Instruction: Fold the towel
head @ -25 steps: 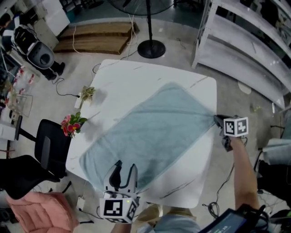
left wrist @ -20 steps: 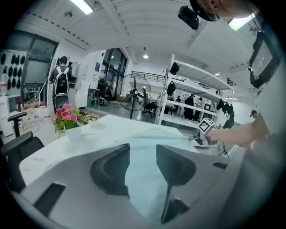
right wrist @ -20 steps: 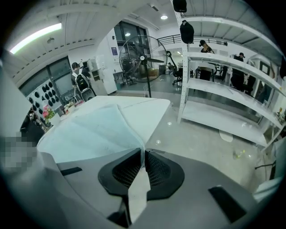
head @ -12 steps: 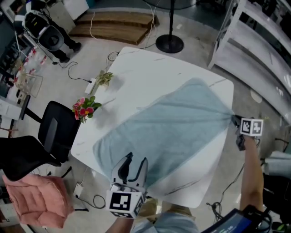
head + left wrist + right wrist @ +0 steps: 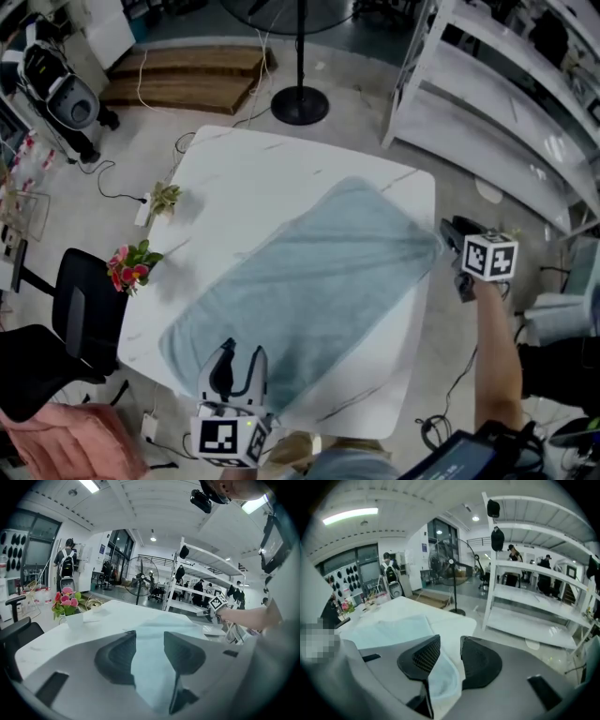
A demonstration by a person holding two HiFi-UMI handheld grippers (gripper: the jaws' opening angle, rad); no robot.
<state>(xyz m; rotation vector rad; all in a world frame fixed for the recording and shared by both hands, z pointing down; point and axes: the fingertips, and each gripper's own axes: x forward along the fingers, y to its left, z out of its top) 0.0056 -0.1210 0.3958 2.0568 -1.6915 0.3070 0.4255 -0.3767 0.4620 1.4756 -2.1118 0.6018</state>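
On our right gripper (image 5: 450,232) the jaws have just been parting — towel (image 5: 300,281) corner lies between them; our left gripper (image 5: 236,354) gapes too.

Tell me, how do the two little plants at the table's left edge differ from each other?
The pink-flowered plant carries pink blooms over green leaves; the green plant shows only pale green foliage. The pink-flowered plant looks the bigger bunch and stands nearer the person, the green plant farther along the same edge. Both stand on the white table, clear of the towel.
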